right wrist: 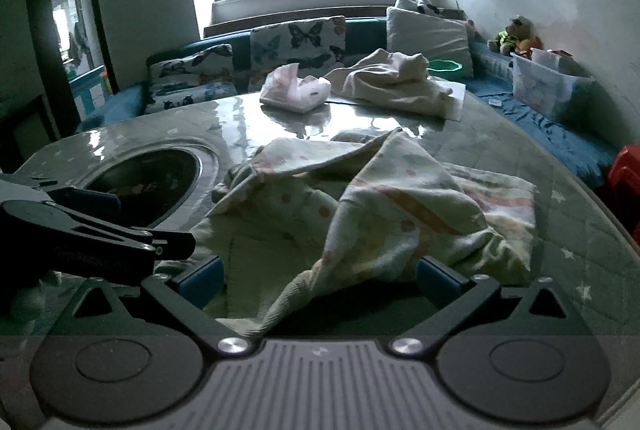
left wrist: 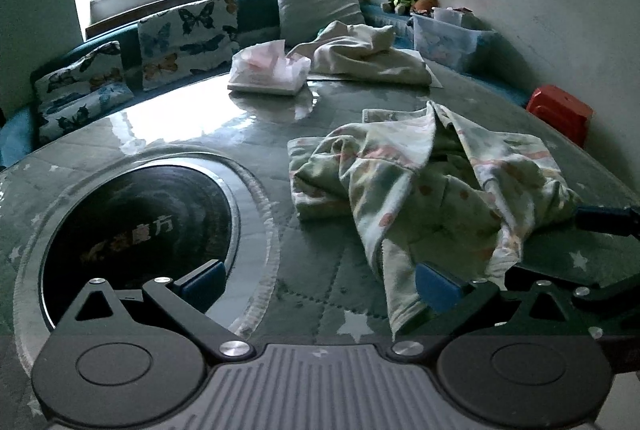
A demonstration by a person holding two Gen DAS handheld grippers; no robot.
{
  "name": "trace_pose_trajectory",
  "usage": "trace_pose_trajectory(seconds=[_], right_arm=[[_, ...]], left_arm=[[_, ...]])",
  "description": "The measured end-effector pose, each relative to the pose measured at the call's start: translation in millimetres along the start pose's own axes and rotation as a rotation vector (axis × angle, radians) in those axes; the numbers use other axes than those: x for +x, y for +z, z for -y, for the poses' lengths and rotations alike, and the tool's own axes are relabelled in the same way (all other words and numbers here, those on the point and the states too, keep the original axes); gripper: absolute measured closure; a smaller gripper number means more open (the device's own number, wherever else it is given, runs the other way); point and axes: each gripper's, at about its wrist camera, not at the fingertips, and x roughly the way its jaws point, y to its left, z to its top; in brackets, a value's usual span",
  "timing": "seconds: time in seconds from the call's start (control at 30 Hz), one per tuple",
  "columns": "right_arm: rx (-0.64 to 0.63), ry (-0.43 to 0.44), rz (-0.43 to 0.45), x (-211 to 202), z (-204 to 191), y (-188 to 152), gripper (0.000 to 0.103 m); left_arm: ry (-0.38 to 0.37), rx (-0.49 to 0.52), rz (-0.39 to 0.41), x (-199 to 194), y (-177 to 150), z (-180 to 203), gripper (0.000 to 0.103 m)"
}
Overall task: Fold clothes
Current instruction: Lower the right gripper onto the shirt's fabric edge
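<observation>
A crumpled pale green garment with a pink and orange print (left wrist: 432,173) lies on the glass-topped table (left wrist: 200,117); it also shows in the right wrist view (right wrist: 360,197). My left gripper (left wrist: 320,282) is open, with a hanging edge of the garment by its right pad (left wrist: 436,288). My right gripper (right wrist: 320,280) is open, and a fold of the garment lies between its fingers. A cream garment (left wrist: 368,53) lies bunched at the far side, also in the right wrist view (right wrist: 396,77). The left gripper shows at the left of the right wrist view (right wrist: 92,230).
A round black inset (left wrist: 136,234) sits in the table at left. A tissue pack (left wrist: 272,69) lies mid-table. Butterfly cushions (left wrist: 184,37), a white pillow (left wrist: 316,5), a clear storage box (left wrist: 444,37) and a red stool (left wrist: 560,113) surround the table.
</observation>
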Motion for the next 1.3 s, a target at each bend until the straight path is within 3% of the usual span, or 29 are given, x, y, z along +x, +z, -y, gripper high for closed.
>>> trace_pose_trajectory(seconds=[0.4, 1.3], right_arm=[[0.015, -0.016, -0.011, 2.7, 6.1, -2.6, 0.000], [0.018, -0.052, -0.021, 15.2, 9.2, 1.6, 0.005]], left_arm=[[-0.012, 0.014, -0.011, 9.9, 7.2, 9.3, 0.003], [-0.038, 0.021, -0.047, 29.4, 11.4, 15.8, 0.027]])
